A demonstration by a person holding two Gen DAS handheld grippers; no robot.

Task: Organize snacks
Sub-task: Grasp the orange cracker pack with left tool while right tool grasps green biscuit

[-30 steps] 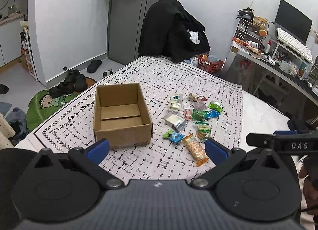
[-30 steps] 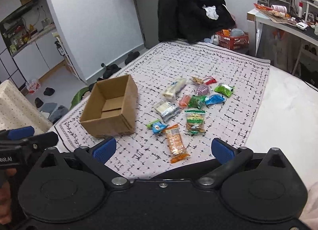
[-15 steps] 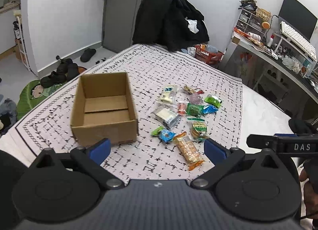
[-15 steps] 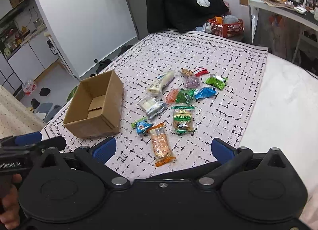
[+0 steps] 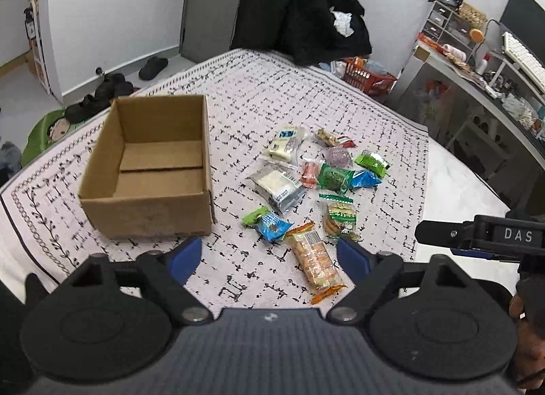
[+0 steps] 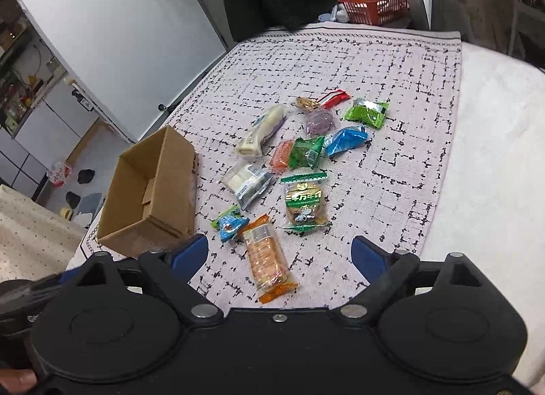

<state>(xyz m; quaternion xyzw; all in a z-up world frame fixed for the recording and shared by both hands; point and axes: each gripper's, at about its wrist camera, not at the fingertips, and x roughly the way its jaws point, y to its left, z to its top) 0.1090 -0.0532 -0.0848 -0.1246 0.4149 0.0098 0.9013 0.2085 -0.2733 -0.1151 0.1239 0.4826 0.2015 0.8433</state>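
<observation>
Left gripper (image 5: pixel 269 257): my fingers are spread wide with nothing between them, held above the near edge of the cloth, between the box and the snack pile.
Right gripper (image 6: pixel 279 253): also spread apart and carrying nothing, poised over the near end of the orange cracker pack (image 6: pixel 267 258).
Box (image 5: pixel 150 166): the cardboard box sits open on the patterned cloth (image 5: pixel 272 95), left of the snacks; its floor is bare cardboard, no packet inside.
Snacks: all lie loose on the cloth, right of the box and apart from it, among them the orange cracker pack, a green-topped biscuit bag (image 6: pixel 305 202), a small blue packet (image 6: pixel 231 223), a clear white-filled pack (image 6: pixel 247 183), a long white bar (image 6: pixel 262 134), a green packet (image 6: pixel 366 114) and a blue packet (image 6: pixel 345 141).
Done so far: nothing, as I judge it; not one snack is in the box.
Left to do: every packet has to be picked up and placed in the box, I judge, probably starting with the nearest one, the orange cracker pack.
</observation>
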